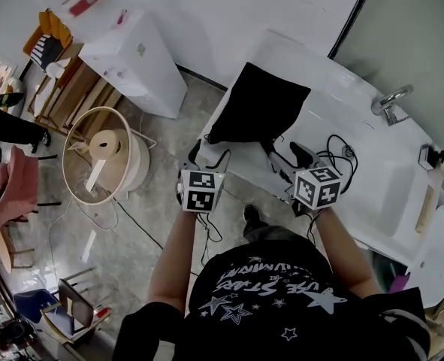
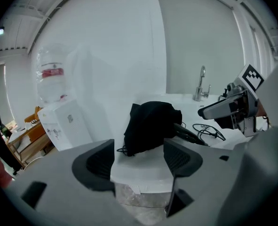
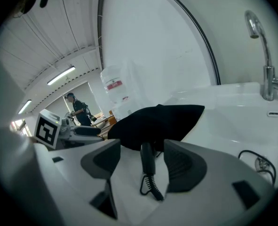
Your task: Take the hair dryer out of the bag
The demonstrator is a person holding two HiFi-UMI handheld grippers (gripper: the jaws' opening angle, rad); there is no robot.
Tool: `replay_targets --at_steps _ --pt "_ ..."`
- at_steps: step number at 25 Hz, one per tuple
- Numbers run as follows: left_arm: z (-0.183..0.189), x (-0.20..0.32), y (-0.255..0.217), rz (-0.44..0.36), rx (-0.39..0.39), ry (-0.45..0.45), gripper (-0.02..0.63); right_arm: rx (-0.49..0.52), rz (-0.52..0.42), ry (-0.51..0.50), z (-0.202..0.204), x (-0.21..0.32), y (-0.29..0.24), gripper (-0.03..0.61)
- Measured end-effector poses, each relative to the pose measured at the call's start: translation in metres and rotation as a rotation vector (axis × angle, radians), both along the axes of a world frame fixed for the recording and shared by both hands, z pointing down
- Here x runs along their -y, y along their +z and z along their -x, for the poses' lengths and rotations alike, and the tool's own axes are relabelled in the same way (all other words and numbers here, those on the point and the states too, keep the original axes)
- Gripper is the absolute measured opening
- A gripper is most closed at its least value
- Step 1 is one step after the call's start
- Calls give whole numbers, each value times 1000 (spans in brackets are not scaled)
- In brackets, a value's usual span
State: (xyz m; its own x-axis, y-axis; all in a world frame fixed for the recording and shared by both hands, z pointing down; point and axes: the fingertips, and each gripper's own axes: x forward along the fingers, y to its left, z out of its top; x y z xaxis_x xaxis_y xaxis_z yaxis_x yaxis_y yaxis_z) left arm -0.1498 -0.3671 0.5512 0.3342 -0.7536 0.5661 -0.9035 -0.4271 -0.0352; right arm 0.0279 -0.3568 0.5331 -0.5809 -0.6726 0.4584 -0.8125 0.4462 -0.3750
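One black hair dryer (image 3: pixel 147 158) pokes handle-first from the black bag (image 3: pixel 158 120).

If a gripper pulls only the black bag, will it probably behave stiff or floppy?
Probably floppy: the black bag lies slumped and creased on the white counter. It may drag along rather than slide off, since the hair dryer handle sits in its opening. The coiled cord could snag.
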Motion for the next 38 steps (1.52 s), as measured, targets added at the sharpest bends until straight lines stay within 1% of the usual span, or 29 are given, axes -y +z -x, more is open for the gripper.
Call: replay_targets --at_steps 3,6,9,10,12,15,20,21,24,25,31,38 --pt "-1 13 16 42 24 -4 330 0 6 -12 0 8 4 291" --pt "-3 23 27 64 50 -2 327 -3 9 -35 4 11 8 290" --pt "-3 31 35 77 83 -14 270 0 17 -61 10 11 14 290" --pt "-2 33 36 76 89 -16 258 1 20 -71 12 11 15 290" --pt "-3 37 38 73 93 -15 255 1 21 -90 16 10 19 287" --pt "-3 41 41 87 117 -9 205 2 18 -110 22 16 22 285" --pt "-2 48 43 102 151 -17 144 -6 19 -131 32 25 26 284" --pt "-2 48 43 105 153 -19 120 -9 22 -131 34 26 27 284" --pt "-1 49 41 121 135 -9 47 -24 33 -126 40 28 32 284" --pt "-2 50 39 123 120 -5 40 -31 37 -123 42 29 33 284" --pt "-8 53 17 117 50 4 32 -80 42 -111 46 39 41 284" --pt "-11 54 12 118 42 9 32 -141 46 -99 51 62 49 287"
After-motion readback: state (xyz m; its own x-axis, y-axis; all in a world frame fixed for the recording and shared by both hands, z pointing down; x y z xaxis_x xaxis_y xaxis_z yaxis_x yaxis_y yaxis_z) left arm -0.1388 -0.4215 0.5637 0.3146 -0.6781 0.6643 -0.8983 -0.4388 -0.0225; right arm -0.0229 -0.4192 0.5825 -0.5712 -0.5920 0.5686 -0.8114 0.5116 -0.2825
